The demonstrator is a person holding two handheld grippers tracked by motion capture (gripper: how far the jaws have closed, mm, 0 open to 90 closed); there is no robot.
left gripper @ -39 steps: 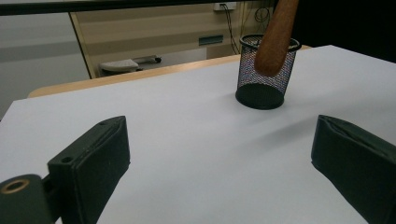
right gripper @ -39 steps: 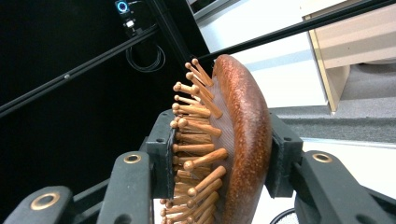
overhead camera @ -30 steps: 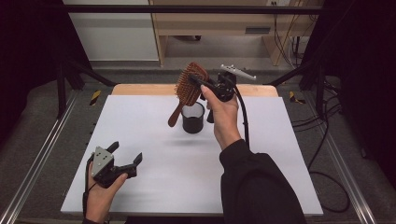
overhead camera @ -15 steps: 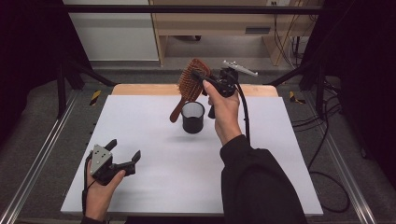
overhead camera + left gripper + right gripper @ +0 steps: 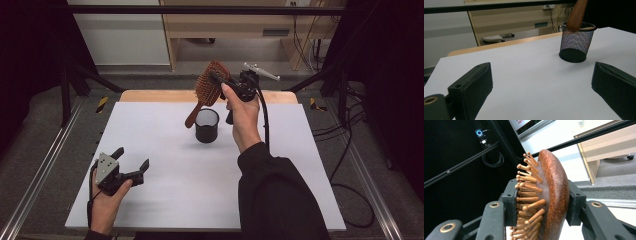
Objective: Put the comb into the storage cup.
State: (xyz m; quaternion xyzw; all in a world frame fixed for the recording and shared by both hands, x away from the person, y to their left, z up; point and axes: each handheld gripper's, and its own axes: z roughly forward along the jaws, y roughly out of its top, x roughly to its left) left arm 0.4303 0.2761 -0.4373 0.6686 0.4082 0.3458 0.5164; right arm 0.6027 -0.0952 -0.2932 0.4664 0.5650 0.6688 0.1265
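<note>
My right gripper [image 5: 216, 78] is shut on the head of a brown wooden hairbrush [image 5: 206, 90], held up over the far middle of the white tabletop [image 5: 150, 130]. In the right gripper view the pads clamp the bristle side and the rounded back of the hairbrush [image 5: 555, 190]. The handle slants down and left, and its end hangs at the rim of a black mesh cup [image 5: 207, 126]. From the left gripper view the handle [image 5: 577, 15] overlaps the top edge of the mesh cup [image 5: 576, 42]. My left gripper [image 5: 131, 158] rests open and holds nothing near the front left.
A wooden strip [image 5: 160, 96] runs along the table's far edge. Metal rails [image 5: 40, 175] flank the table on both sides, and cables lie on the floor at the right [image 5: 350, 150]. A pale cabinet [image 5: 225, 25] stands beyond the table.
The brush's handle end has edged slightly up and toward the cup's rim. The left gripper has kept still.
</note>
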